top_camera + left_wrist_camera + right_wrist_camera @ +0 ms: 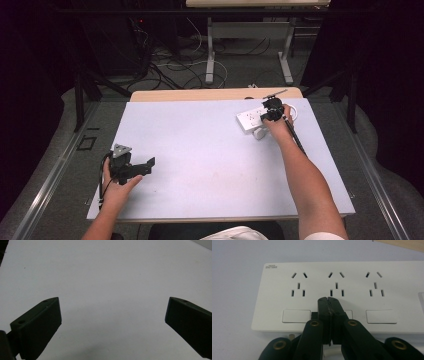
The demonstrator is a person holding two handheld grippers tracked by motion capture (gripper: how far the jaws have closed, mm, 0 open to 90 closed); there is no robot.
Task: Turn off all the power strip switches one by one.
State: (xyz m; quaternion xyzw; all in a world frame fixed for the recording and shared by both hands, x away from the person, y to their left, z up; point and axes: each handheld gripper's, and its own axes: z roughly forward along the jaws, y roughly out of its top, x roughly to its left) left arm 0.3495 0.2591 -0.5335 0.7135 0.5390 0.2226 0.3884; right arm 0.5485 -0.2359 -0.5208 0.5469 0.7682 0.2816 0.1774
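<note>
Power strip (342,292) under closed right tool (328,300)

A small grey brand mark is printed at the top left corner of the white power strip (337,295); its letters are too blurred to be read, possibly "DELIXI".

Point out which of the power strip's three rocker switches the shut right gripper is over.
The middle switch on the power strip: the right gripper, jaws shut, covers most of it. The switches to its left and right lie fully exposed.
</note>
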